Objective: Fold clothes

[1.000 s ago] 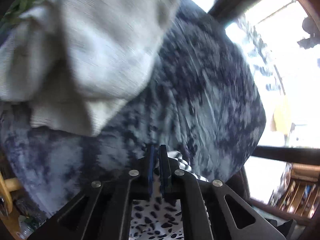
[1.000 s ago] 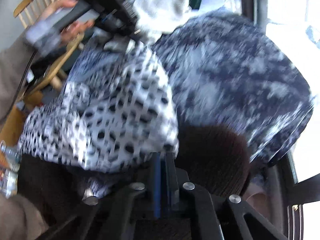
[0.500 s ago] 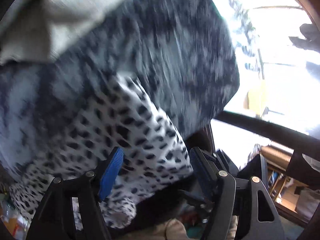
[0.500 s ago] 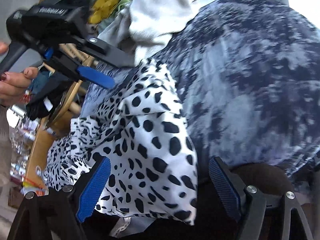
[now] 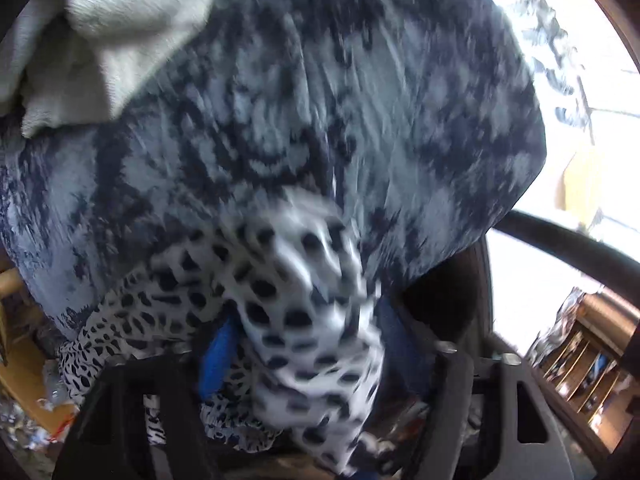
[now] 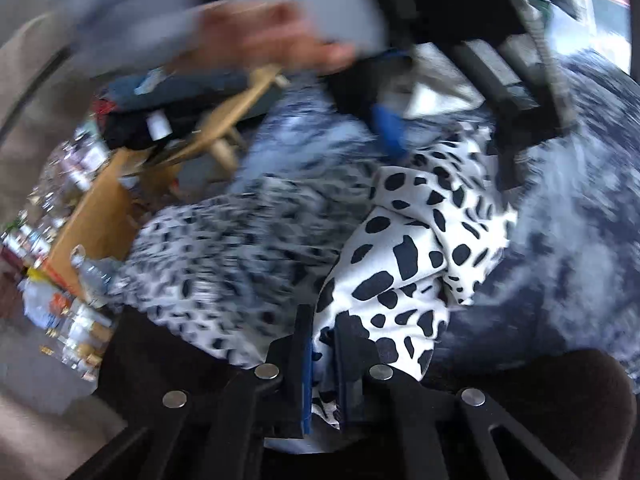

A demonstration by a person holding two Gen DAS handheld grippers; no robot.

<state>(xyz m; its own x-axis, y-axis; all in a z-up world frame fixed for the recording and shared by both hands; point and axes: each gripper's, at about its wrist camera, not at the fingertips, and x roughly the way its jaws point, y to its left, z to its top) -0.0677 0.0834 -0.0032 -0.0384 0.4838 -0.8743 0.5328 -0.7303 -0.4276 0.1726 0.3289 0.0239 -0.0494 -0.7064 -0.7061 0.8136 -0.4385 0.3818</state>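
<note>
A white garment with black spots lies bunched on a blue-grey mottled cloth. The left gripper has a thick fold of the spotted garment between its blue pads, and its jaws are closing on it. In the right wrist view the spotted garment runs down into my right gripper, whose jaws are closing tight on a thin edge of it. The left gripper shows there at the top, held by a person's hand, blurred.
A cream knitted cloth lies at the far left of the mottled cloth. A wooden chair, bottles and clutter stand to the left. A brown cushion is at lower right. A dark rail and shelves stand right.
Both grippers opened wide half a second ago and have since closed on the spotted garment. The right gripper swung towards the left one, and the garment is now bunched between them.
</note>
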